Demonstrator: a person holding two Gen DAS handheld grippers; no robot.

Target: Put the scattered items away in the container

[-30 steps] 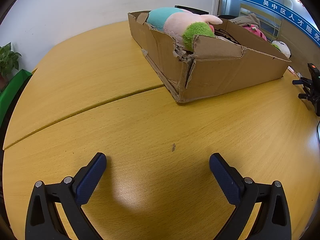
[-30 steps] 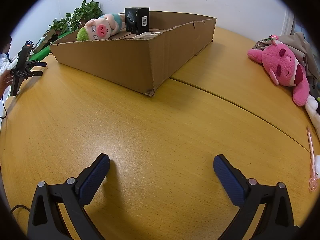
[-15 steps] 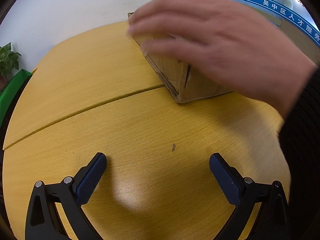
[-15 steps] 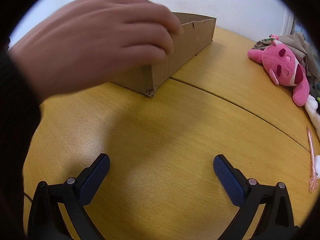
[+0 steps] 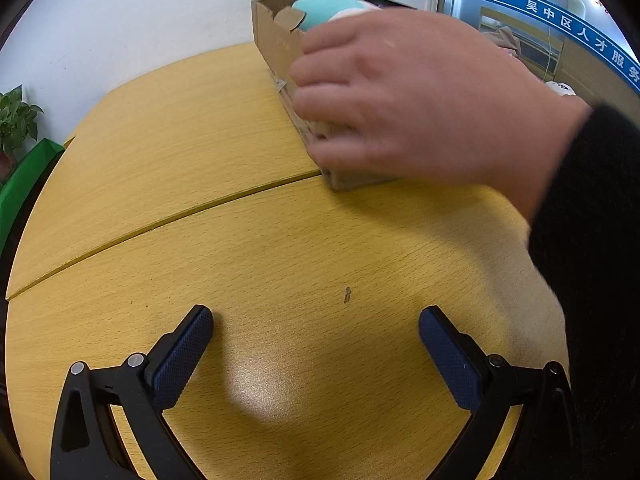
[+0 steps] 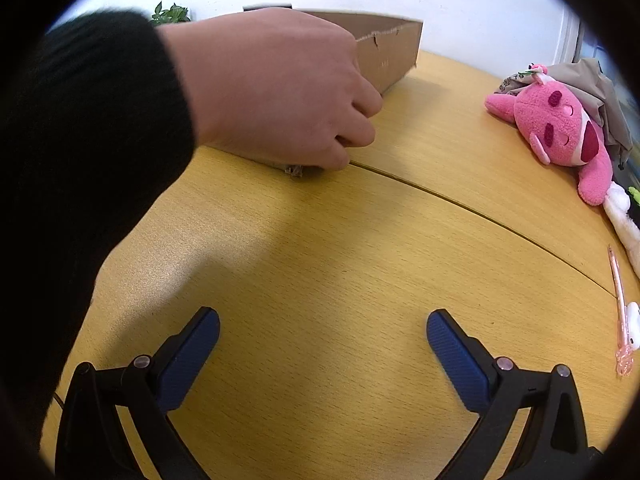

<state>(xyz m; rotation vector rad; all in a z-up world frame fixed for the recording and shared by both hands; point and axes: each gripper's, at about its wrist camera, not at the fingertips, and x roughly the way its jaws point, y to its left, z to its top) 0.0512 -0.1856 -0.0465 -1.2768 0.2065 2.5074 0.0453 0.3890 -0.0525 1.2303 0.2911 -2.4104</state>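
Left wrist view, hand (image 5: 408,96) on cardboard box (image 5: 276,44) holding teal plush (image 5: 324,6), both grippers' fingers (image 5: 182,356) spread, empty.

A: Surface?
B: Yellow wood-grain counter (image 6: 320,248), curved seam across it, small dark mark near the front in the left view.
A: What's directly on it?
B: Cardboard box (image 6: 394,58) at the back, corner at the seam. Pink plush toy (image 6: 560,132) far right, grey cloth (image 6: 600,88) behind it. Pink pen (image 6: 620,304) at the right edge, well apart from the box.
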